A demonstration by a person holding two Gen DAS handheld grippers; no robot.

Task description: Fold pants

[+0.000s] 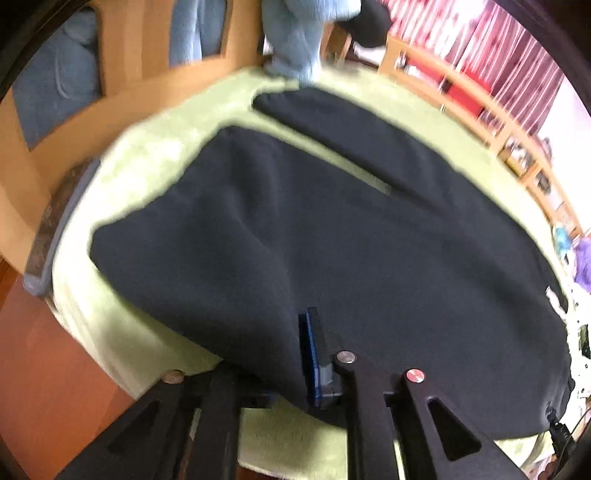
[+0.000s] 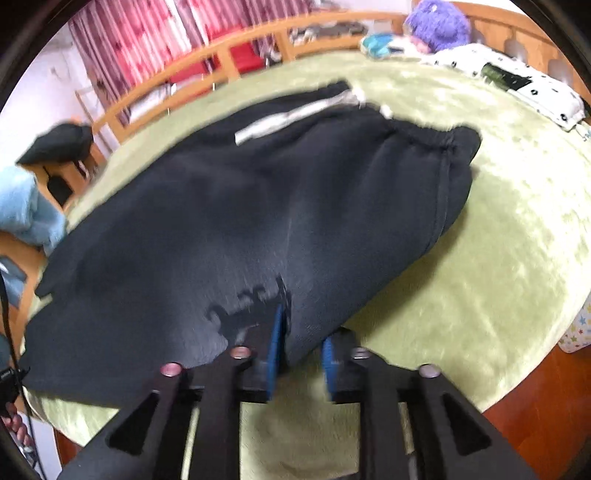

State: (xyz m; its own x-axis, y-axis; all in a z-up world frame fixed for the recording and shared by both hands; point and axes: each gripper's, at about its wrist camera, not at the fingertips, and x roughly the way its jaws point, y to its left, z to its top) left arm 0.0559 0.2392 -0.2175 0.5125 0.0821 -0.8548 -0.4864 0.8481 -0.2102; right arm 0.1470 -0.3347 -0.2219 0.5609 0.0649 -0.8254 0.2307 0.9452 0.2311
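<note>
Dark navy pants (image 1: pixel 332 229) lie on a light green blanket (image 1: pixel 147 158). In the left wrist view both legs reach away toward the headboard. My left gripper (image 1: pixel 284 365) is at the near edge of one leg; fabric drapes over the left finger and only the right blue pad (image 1: pixel 312 354) shows. In the right wrist view the pants (image 2: pixel 258 206) lie with the waistband (image 2: pixel 447 173) at the right and a grey strip on top. My right gripper (image 2: pixel 301 354) has its blue pads on either side of a fold at the near edge.
The bed has a wooden frame (image 1: pixel 461 92) around it. A light blue cloth (image 1: pixel 295 33) hangs at the headboard. A purple plush (image 2: pixel 439 22) and a spotted white pillow (image 2: pixel 517 81) lie at the far right. Red-brown floor (image 1: pixel 44 369) runs beside the bed.
</note>
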